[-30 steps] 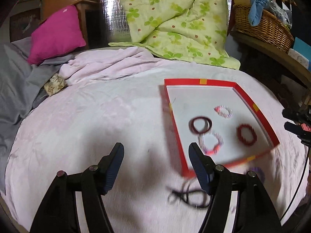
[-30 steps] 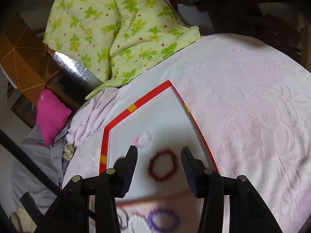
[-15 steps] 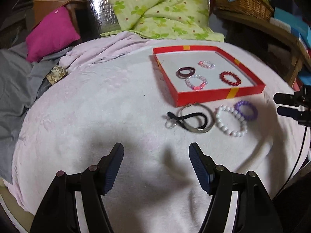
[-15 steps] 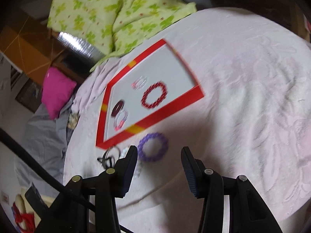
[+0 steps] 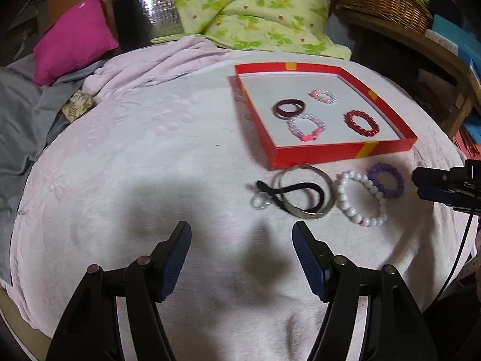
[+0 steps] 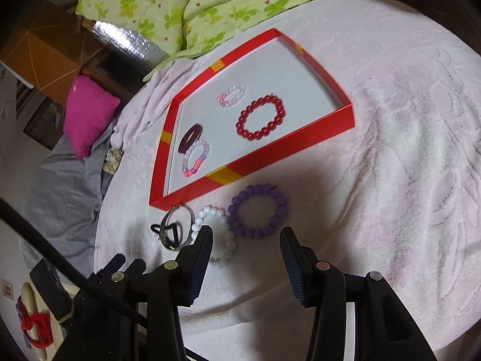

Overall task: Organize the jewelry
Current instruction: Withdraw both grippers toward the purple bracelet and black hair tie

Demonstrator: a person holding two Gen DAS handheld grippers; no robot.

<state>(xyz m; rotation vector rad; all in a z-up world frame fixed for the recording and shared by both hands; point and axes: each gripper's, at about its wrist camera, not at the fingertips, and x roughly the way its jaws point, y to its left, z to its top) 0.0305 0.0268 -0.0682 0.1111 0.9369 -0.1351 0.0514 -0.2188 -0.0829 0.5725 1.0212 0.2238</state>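
Purple bead bracelet lies flat just ahead of the right tool, whose fingers are spread and empty; the left tool, also spread, is farther off.

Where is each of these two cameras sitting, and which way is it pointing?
Left wrist: rides the left hand-held gripper, low over the pink blanket, looking forward at the red tray and loose bracelets; its own two open fingers show, and the right hand-held gripper pokes in at the right edge.
Right wrist: rides the right hand-held gripper, looking down over the purple bracelet toward the tray; its open fingers show.
Shared: tray, purple and white bracelet, green quilt, pink pillow.
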